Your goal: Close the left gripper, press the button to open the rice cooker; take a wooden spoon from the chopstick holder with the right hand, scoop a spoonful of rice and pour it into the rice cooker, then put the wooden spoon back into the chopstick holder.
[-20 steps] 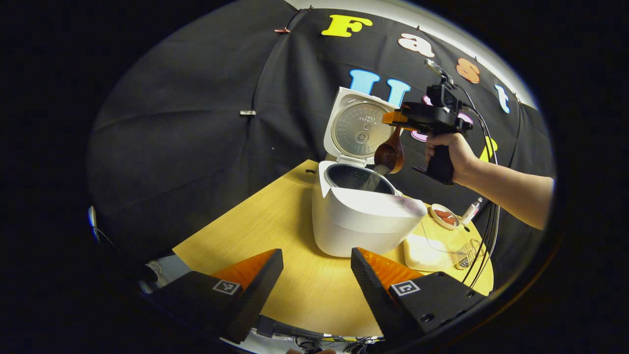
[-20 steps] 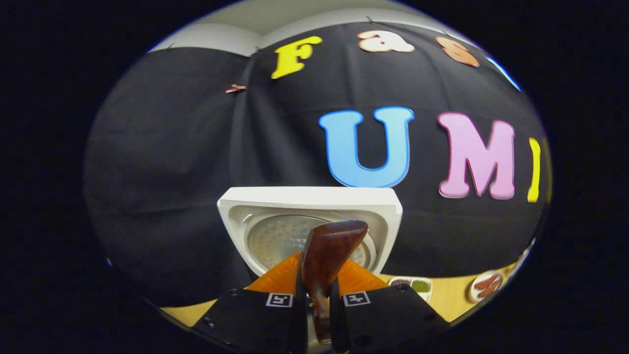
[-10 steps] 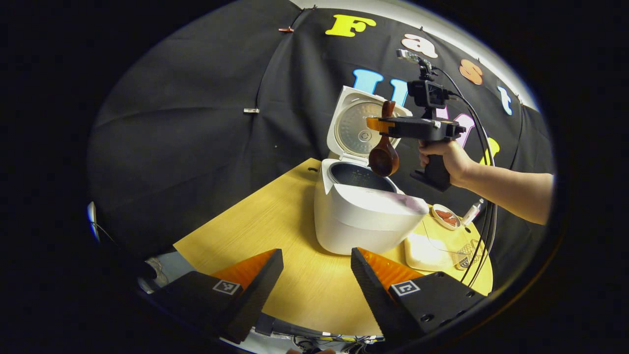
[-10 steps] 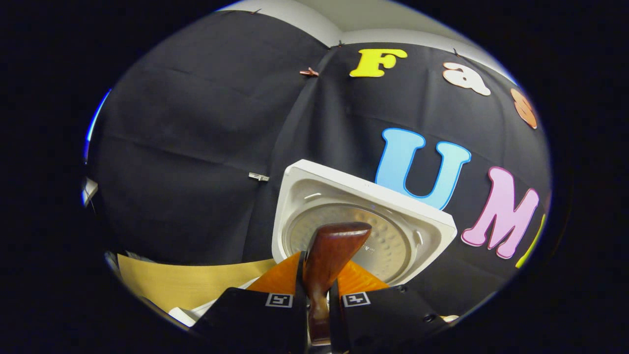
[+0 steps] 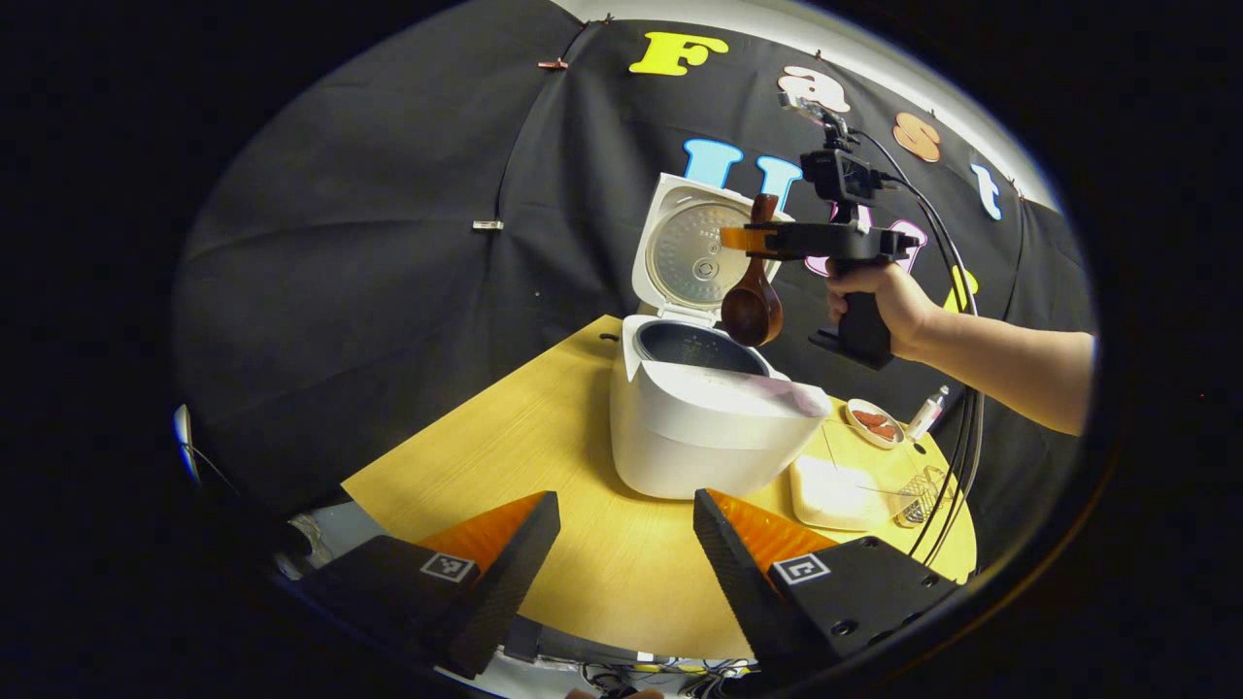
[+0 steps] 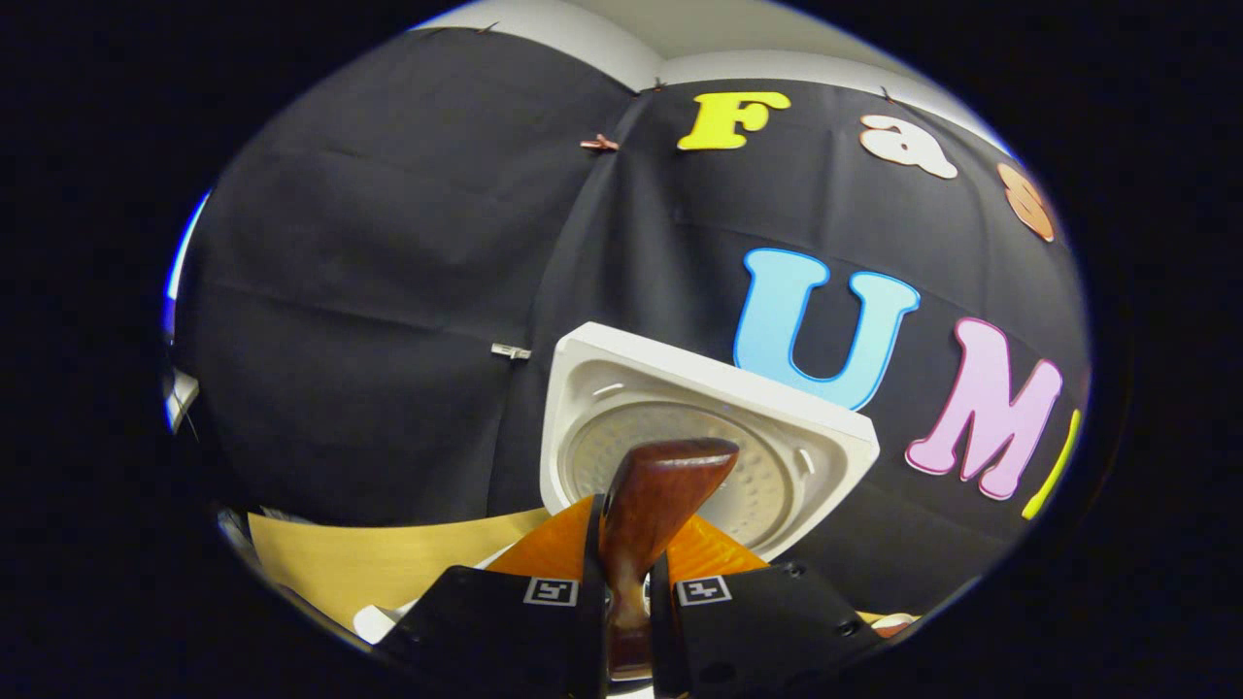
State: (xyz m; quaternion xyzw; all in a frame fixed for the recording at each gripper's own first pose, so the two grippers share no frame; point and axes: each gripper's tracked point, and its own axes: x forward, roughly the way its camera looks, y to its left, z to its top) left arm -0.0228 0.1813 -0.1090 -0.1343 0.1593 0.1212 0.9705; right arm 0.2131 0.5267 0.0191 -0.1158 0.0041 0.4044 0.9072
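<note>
My right hand-held gripper (image 5: 740, 238) pinches the dark brown wooden spoon (image 5: 754, 303), bowl hanging below it over the open white rice cooker (image 5: 714, 427). My left hand-held gripper (image 5: 621, 544) is spread. Swinging away, I risk clipping the raised lid (image 6: 699, 451) ahead or the handle slipping.

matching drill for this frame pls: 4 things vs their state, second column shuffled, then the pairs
Things:
1. rice cooker lid
2. wooden spoon
3. left tongs
4. small dish

States:
A. open, holding nothing, low over the table's near edge
B. raised upright at the back of the cooker
C. on the table beyond the cooker, reddish pieces in it
D. clamped by the handle in the right tongs, bowl hanging down over the pot

Pairs: 1-B, 2-D, 3-A, 4-C
</note>
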